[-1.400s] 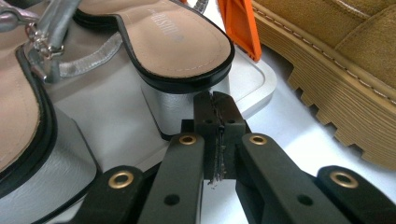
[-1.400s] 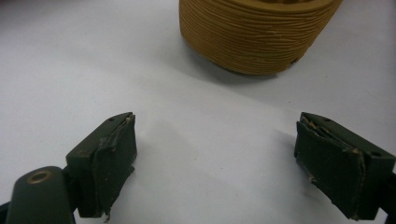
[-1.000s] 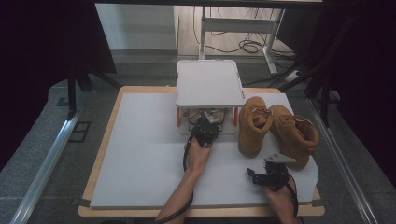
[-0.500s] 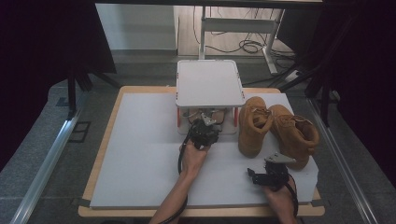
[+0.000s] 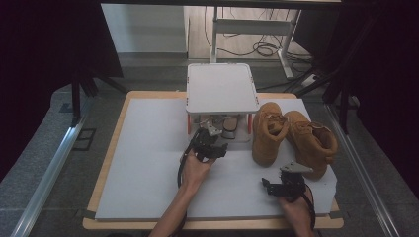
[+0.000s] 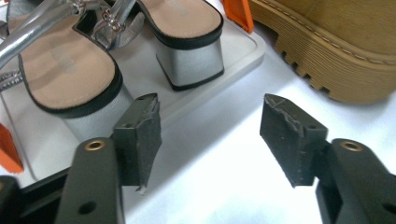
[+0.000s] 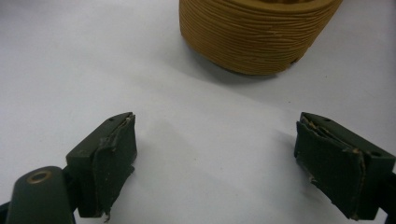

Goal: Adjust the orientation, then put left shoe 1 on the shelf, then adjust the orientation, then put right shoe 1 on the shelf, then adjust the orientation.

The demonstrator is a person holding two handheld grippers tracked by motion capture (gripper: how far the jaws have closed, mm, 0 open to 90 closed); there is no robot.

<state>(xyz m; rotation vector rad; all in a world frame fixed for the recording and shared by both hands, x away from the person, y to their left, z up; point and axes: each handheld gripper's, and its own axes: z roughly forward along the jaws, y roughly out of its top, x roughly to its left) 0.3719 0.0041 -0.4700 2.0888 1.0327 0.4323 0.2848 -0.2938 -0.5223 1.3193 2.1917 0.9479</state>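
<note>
White board covers the counter (image 5: pixel 148 163), the largest surface, on which everything is carried. Ahead of the left gripper (image 5: pixel 211 143) a grey two-tier rack (image 5: pixel 222 89) is set, its lower tray (image 6: pixel 233 60) reaching just beyond the jaw tips in the left gripper view. To the right of that gripper, and ahead of the right gripper (image 5: pixel 284 185), 2 tan boots (image 5: pixel 291 136) are stood side by side, the nearer one touching or almost touching the rack's edge.

On the lower tray 2 silver block-heeled sandals (image 6: pixel 65 70) are placed, heels toward the jaws; the nearer heel lies just ahead of the left jaw, apart from it. The left gripper's jaws have just been opening and are now spread, with nothing but bare board and the tray's rim between them. It is judged that a sandal has been set down on the tray and let go.

The right gripper's jaws are spread wide over bare board, nothing between them, with a boot's ribbed sole (image 7: pixel 257 32) a little ahead.

Risks, as judged: if the left gripper is drawn off sideways, the left jaw could catch the nearer heel and drag the sandal off the tray's low rim. If the right gripper is pushed forward without being lifted, the boot could be shoved into its partner or toppled toward the rack.
</note>
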